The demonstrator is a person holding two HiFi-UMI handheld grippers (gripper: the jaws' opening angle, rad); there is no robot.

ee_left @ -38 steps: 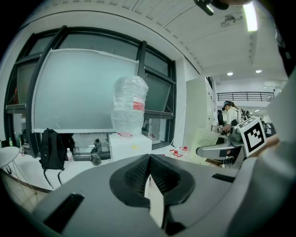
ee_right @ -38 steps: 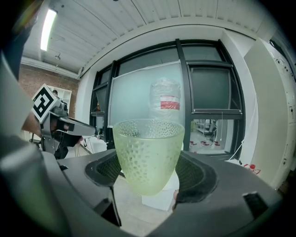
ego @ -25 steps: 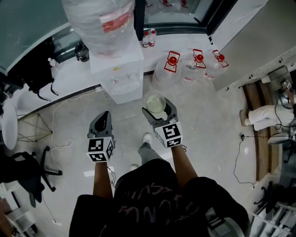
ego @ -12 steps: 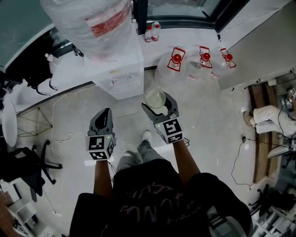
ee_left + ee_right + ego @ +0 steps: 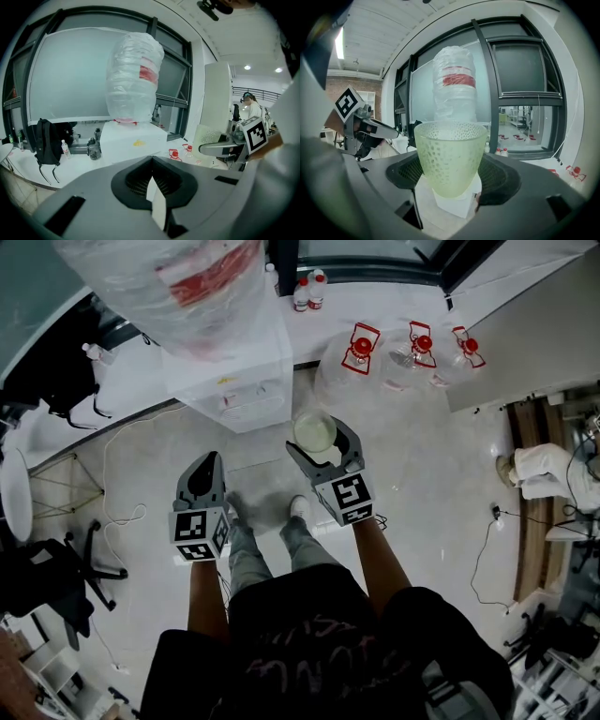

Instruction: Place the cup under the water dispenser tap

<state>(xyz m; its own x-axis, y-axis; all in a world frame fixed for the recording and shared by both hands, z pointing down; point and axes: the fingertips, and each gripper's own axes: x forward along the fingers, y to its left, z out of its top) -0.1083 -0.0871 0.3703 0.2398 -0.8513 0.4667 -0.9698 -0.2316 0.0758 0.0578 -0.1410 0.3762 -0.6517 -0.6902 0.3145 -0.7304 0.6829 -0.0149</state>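
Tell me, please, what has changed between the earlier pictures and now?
The person has stepped closer to the water dispenser, carrying the green cup forward in the right gripper. Nothing was taken hold of or let go: the right gripper stays shut on the green cup, and the left gripper stays shut and empty.

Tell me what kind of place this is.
Probably an office or lab workspace, at its water corner: a dispenser stands by tall windows, spare jugs sit on the floor beside it, and a swivel chair is nearby.
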